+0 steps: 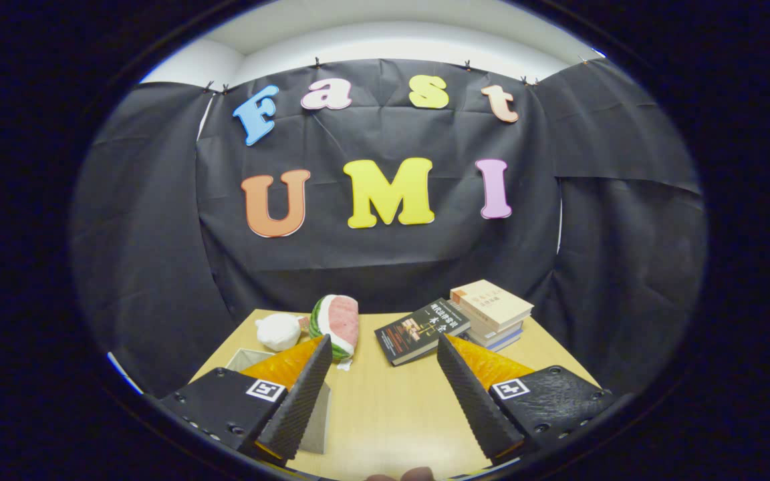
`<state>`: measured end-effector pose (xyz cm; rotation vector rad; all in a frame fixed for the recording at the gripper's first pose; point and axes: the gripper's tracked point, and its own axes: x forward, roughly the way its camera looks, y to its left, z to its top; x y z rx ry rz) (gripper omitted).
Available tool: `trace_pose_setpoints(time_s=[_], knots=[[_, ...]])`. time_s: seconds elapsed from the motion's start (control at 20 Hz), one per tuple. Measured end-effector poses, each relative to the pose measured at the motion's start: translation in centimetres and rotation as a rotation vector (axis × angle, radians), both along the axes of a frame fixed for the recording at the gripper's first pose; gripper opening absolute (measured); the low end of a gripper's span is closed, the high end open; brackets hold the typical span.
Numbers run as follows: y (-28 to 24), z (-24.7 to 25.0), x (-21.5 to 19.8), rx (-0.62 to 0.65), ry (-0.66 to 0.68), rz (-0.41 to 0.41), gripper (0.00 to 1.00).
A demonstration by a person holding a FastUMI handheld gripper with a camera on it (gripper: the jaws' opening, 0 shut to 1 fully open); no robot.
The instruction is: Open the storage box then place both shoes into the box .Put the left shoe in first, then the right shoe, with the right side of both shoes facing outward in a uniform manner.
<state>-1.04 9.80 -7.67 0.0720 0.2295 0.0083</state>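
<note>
Pale storage box (251, 361) on the wooden table's left part, mostly hidden behind the hand-held gripper's (381, 351) spread left finger.

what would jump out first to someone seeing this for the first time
The watermelon-slice plush stands out, on the wooden table just beyond the tip of the left finger, with a white plush beside it. Ahead of the right finger lies a dark book next to a stack of books. The gripper is open, its fingers spread above bare tabletop, holding nothing.
</note>
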Motion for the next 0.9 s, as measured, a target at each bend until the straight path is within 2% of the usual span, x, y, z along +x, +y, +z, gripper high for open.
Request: trace_pose_setpoints(time_s=[0.35, 0.9], knots=[[-1.4, 2.4, -0.1, 0.043, -0.062, 0.01, 0.96], [-0.6, 2.2, -0.4, 0.061, -0.067, 0.027, 0.96]])
